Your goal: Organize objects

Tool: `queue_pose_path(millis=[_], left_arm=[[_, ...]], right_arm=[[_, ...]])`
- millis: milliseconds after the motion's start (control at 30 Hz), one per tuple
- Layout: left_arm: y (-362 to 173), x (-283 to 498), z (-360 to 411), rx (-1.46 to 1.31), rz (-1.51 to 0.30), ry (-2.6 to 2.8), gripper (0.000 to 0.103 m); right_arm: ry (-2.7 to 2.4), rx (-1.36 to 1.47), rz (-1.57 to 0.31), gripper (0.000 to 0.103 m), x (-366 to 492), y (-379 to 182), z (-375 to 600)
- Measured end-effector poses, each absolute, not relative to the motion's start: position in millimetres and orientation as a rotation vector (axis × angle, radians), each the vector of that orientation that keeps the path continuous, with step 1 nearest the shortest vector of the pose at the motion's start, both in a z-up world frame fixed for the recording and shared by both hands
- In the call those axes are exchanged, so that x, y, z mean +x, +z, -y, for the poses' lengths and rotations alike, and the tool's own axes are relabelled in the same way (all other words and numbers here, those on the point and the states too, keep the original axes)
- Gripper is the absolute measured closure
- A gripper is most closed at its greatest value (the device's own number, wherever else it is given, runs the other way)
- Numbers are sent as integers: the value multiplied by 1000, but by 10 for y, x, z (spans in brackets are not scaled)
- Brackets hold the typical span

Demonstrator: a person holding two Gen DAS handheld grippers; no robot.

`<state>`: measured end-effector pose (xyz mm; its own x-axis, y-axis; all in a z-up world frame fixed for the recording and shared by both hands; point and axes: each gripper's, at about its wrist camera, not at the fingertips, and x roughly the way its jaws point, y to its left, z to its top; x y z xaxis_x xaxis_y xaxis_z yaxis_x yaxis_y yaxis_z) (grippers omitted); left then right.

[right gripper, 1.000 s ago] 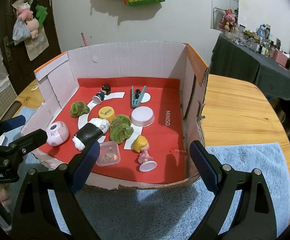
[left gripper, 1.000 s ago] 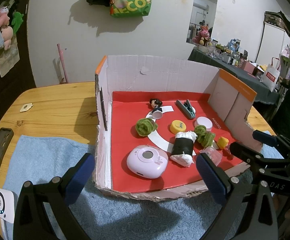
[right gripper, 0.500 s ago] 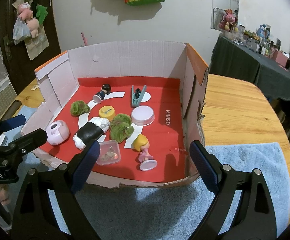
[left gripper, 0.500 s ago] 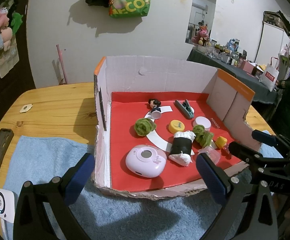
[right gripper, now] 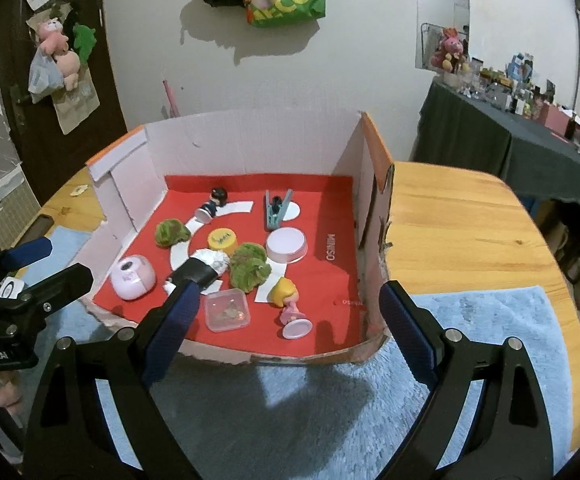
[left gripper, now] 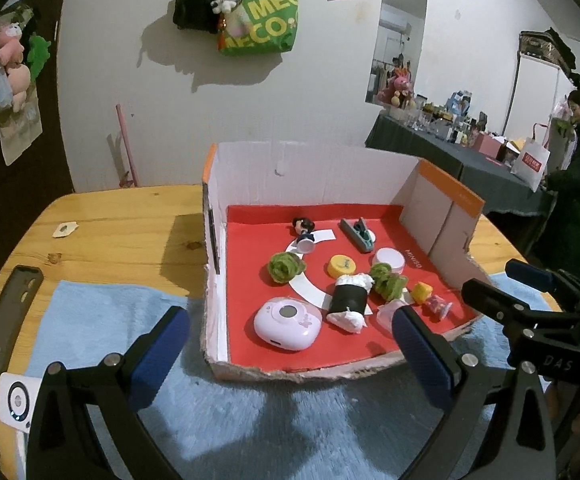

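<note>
Two green tufts (right gripper: 172, 233) (right gripper: 250, 266), two figurines (right gripper: 213, 203) (right gripper: 288, 300).

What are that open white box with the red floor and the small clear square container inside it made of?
The open white box looks like matte corrugated cardboard: torn, ragged front edge. The small clear square container seems glossy transparent plastic; its contents show through.

Open right tongs (right gripper: 286, 332) hover before the cardboard box (right gripper: 250, 136), above the clear case (right gripper: 226, 309).

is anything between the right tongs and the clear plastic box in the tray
Nothing visible. The right tongs stand open just outside the tray's low front wall, and the clear plastic box lies right behind it, with no item in front.
</note>
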<state>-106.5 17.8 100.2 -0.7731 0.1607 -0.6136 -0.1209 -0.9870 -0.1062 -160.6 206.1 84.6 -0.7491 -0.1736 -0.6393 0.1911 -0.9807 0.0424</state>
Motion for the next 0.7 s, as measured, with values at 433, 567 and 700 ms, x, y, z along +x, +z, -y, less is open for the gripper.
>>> queue_pose_path(millis=[433,567,700], left_arm=[[1058,-592,-94,-997,106,2822,0],[921,-506,-76,-1044,124,2799,0],[755,-464,-100,-1090,111,2780,0]], right_arm=[[-2776,993,-35,11,-1129,941,-1989],[-2773,1024,-18,11,-995,820,-2012],[-2773,1063,2,11,-918,679,-2046]])
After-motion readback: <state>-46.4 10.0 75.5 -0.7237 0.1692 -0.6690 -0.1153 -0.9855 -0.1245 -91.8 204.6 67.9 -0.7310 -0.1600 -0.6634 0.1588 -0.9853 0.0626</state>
